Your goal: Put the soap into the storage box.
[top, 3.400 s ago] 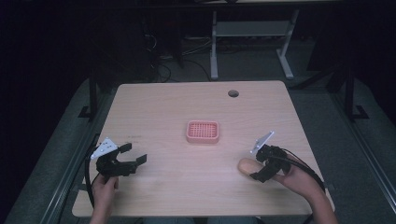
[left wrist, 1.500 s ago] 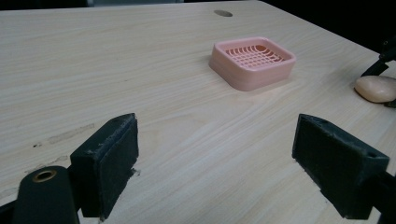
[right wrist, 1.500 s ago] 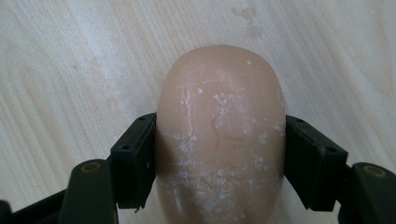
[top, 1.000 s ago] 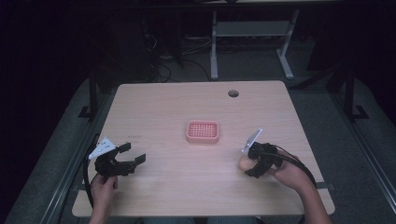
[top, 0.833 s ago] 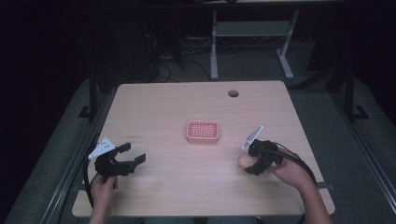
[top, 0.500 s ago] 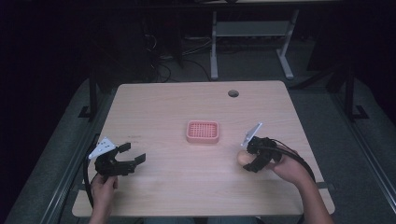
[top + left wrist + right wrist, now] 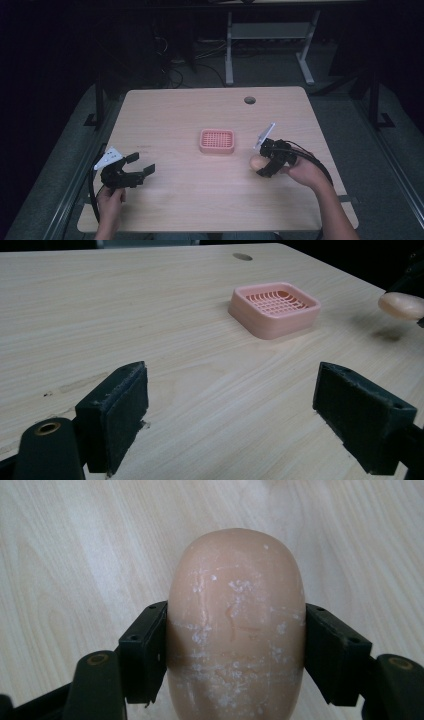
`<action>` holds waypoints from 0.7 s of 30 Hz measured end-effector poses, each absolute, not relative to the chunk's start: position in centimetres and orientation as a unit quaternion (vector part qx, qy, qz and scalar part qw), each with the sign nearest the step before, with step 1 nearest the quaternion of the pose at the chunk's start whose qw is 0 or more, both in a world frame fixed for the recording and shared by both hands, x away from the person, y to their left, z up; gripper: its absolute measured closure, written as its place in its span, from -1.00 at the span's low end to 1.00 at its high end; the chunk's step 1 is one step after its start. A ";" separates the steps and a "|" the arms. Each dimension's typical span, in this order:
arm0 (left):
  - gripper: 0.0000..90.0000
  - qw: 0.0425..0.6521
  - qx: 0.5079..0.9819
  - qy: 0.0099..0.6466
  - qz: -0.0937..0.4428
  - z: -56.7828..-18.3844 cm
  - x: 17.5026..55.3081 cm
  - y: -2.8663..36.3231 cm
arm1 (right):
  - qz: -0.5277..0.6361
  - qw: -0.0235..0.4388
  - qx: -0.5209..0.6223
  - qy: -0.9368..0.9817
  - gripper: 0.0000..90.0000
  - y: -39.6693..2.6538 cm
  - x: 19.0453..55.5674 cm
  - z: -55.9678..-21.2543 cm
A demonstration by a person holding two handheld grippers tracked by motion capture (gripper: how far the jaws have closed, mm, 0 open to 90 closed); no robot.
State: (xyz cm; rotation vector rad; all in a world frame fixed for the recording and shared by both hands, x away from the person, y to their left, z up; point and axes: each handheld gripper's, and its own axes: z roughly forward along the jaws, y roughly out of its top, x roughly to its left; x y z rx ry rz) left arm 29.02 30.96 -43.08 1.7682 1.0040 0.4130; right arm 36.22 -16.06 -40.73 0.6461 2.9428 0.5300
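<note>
right gripper view: right gripper point(image 7: 235, 650) clamped both pads on the long sides of a peach soap bar point(image 7: 235, 630), white-flecked, held above the wooden table point(image 7: 60, 555). high view: soap bar point(image 7: 256, 162) sat right of the pink slatted soap dish point(image 7: 217, 141), near but apart. left gripper point(image 7: 143, 166) rested at the table's left, fingers wide apart, nothing between.

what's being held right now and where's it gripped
The right gripper holds the soap, its jaws pressing on its two long sides. The left gripper is open, holding nothing.
</note>
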 end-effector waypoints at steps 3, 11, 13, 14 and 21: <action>-0.68 0.507 0.735 0.417 0.170 -43.1 29.0 31.0 | 0.171 0.042 0.210 0.962 -0.29 -15.8 36.5 -40.6; -0.68 0.509 0.731 0.421 0.170 -43.1 29.1 31.0 | 0.175 0.041 0.204 0.962 -0.29 -15.0 37.5 -39.9; -0.68 0.509 0.731 0.420 0.170 -43.1 29.1 31.1 | 0.175 0.043 0.201 0.963 -0.29 -14.7 37.8 -39.8; -0.68 0.510 0.731 0.420 0.170 -43.1 29.1 31.1 | 0.175 0.043 0.201 0.963 -0.29 -14.7 37.9 -39.8; -0.68 0.510 0.731 0.420 0.169 -43.1 29.1 31.0 | 0.190 0.032 0.205 0.960 -0.29 -14.4 38.8 -39.7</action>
